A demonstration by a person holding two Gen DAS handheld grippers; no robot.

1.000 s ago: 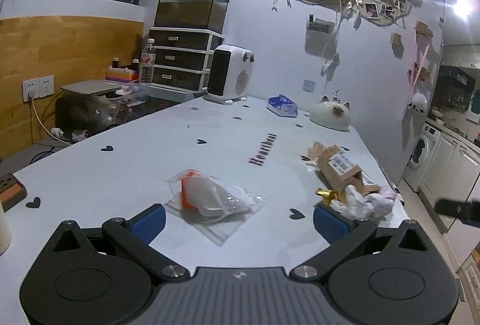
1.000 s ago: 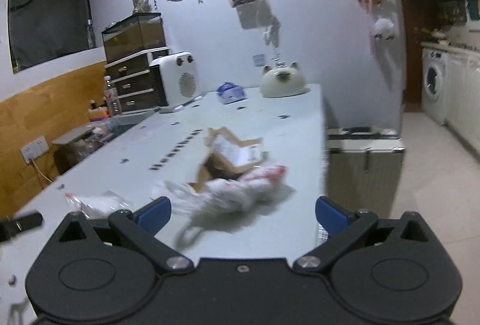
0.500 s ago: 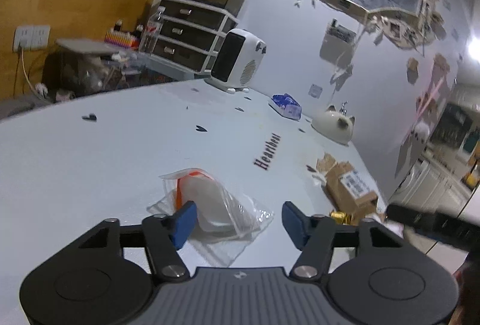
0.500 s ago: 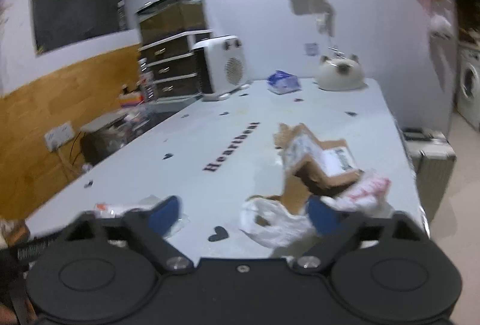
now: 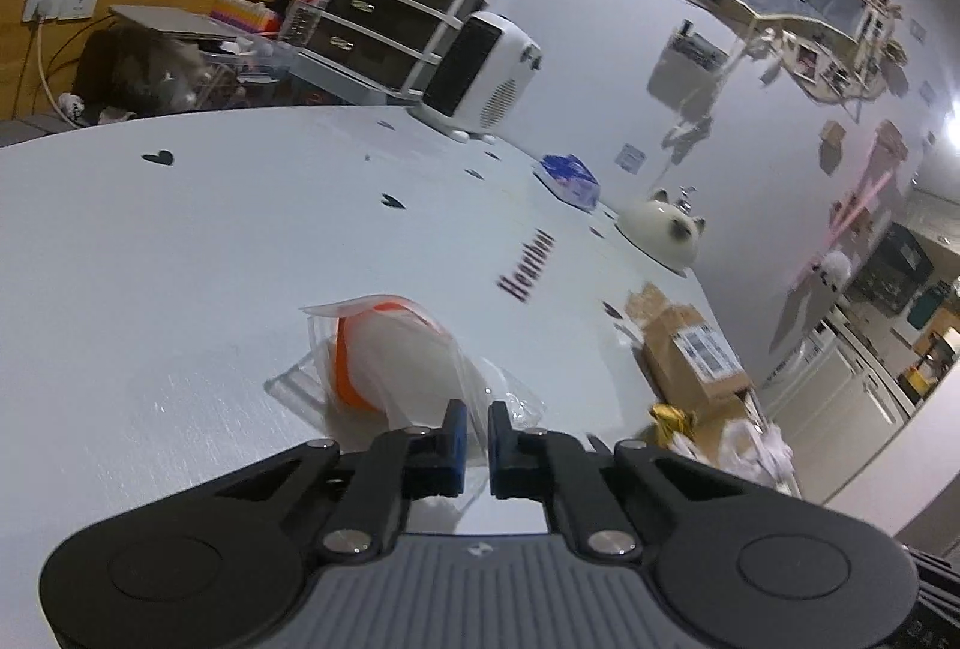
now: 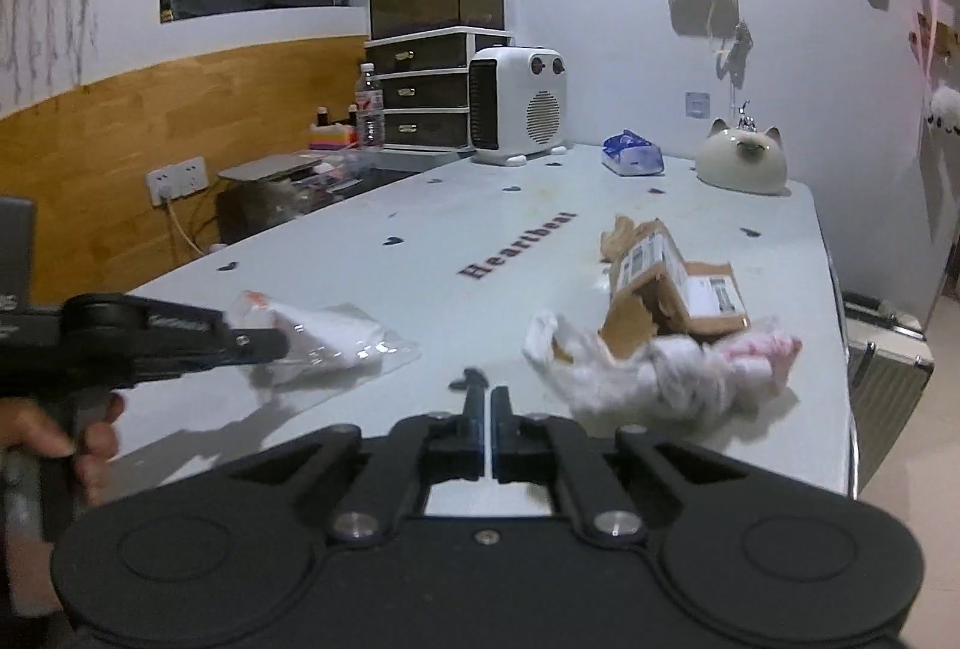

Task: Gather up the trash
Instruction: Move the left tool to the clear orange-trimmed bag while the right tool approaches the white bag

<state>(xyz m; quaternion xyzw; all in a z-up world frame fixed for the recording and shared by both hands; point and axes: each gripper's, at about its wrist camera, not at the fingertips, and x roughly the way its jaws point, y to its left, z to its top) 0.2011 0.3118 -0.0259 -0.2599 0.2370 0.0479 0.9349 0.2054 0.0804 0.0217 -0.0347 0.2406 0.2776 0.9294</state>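
A clear plastic bag with white and orange contents [image 5: 393, 358] lies on the white table [image 5: 180, 253]. My left gripper [image 5: 474, 424] is shut on the bag's near edge; it also shows in the right wrist view [image 6: 264, 346], gripping the bag [image 6: 327, 343]. My right gripper [image 6: 487, 412] is shut and empty above the table. To its right lie a crumpled white and pink wrapper pile [image 6: 666, 367] and a torn cardboard box [image 6: 672, 283]. The box [image 5: 690, 355], the wrapper pile [image 5: 750, 445] and a gold wrapper [image 5: 669, 415] also show in the left wrist view.
At the table's far end stand a white heater [image 6: 519, 106], a blue tissue pack [image 6: 633, 154] and a cat-shaped ceramic [image 6: 744, 160]. Drawers with a glass tank [image 6: 432, 55] and a water bottle [image 6: 369, 109] are behind. A metal case [image 6: 888, 349] stands off the right edge.
Both grippers went from wide open to shut. The left moved forward and closed on the plastic bag's edge. The right swung left, away from the wrapper pile, and closed empty.
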